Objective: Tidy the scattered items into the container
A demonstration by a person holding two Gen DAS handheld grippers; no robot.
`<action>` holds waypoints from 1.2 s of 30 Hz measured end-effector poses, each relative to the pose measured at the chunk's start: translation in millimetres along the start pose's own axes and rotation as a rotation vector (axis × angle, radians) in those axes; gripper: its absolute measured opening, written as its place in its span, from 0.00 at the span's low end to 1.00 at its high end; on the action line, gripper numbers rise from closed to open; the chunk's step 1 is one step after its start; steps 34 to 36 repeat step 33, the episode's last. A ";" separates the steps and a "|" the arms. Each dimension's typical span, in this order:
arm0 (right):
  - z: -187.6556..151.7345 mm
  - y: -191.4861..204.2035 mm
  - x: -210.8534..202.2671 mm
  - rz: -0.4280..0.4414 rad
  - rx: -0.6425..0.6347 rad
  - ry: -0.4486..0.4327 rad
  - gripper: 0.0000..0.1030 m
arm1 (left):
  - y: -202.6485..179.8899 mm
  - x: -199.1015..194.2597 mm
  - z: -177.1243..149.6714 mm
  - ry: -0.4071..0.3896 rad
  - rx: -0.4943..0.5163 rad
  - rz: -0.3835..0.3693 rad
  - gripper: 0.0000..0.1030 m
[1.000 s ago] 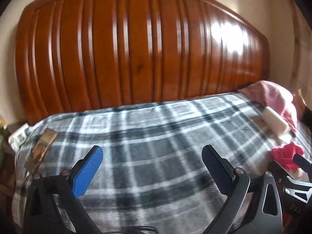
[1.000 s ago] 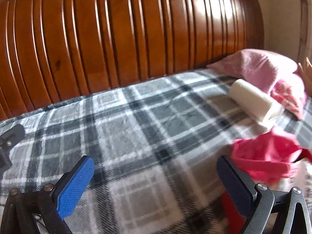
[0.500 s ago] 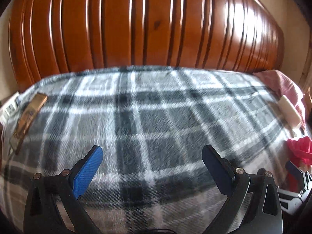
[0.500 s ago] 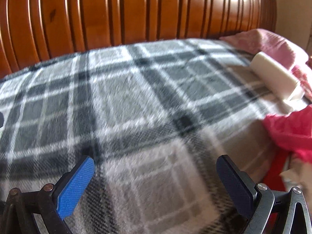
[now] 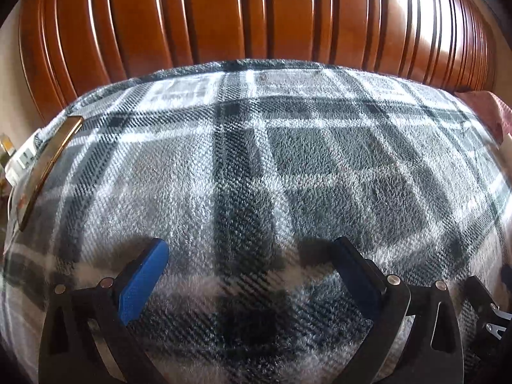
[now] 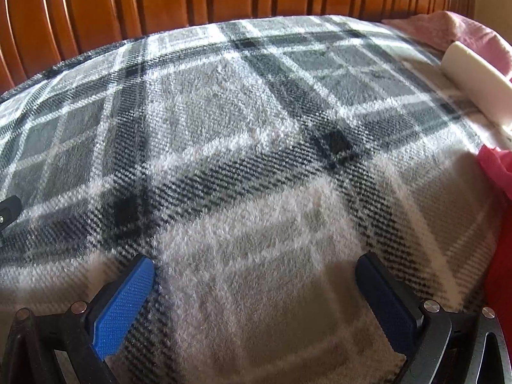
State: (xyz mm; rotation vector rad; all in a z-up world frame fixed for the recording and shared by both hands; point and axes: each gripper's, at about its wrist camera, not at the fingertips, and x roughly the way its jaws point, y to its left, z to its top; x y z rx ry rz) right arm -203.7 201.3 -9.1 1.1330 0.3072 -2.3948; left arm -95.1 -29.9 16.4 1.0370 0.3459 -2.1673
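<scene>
- White roll point(image 6: 476, 76), cylinder-shaped, lies on its side at the right edge of the plaid blanket point(image 6: 243, 160); its long axis runs from the upper left, near the headboard, down toward the lower right, and its far end rests against a pink pillow point(image 6: 454, 30).
- Red fabric item point(image 6: 497, 172) sits crumpled just below the roll at the blanket's right edge; whether it belongs to a container cannot be told, as it is cut off by the frame.
- Flat gold-edged rectangular object point(image 5: 48, 166) lies at the blanket's left edge, its long axis running from upper right to lower left.
- Left gripper point(image 5: 246, 256) hovers low over the blanket, jaws spread wide, nothing between them.
- Right gripper point(image 6: 256, 272) likewise sits close above the blanket, jaws released and empty.
- Wooden headboard point(image 5: 256, 16) stands ribbed behind the bed.
</scene>
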 end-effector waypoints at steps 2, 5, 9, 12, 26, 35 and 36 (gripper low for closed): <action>-0.4 0.3 0.7 -0.003 -0.003 0.002 1.00 | -3.9 1.3 -1.0 0.003 0.012 0.016 1.00; -2.1 0.7 0.5 0.000 -0.001 0.001 1.00 | -7.4 2.6 -0.9 0.004 0.020 0.025 1.00; -3.3 -0.2 0.7 0.009 -0.007 -0.006 1.00 | -6.9 1.7 1.1 0.004 0.022 0.027 1.00; -3.3 0.8 1.0 0.007 -0.008 -0.008 1.00 | -7.5 1.7 0.5 0.003 0.024 0.030 1.00; -3.7 2.9 2.5 0.007 -0.007 -0.010 1.00 | -2.4 5.4 0.6 0.000 0.024 0.027 1.00; -3.8 3.3 2.7 0.007 -0.007 -0.011 1.00 | -5.8 3.2 -2.2 -0.008 0.028 0.034 1.00; -3.8 3.3 2.7 0.007 -0.007 -0.011 1.00 | -5.8 3.2 -2.2 -0.008 0.028 0.034 1.00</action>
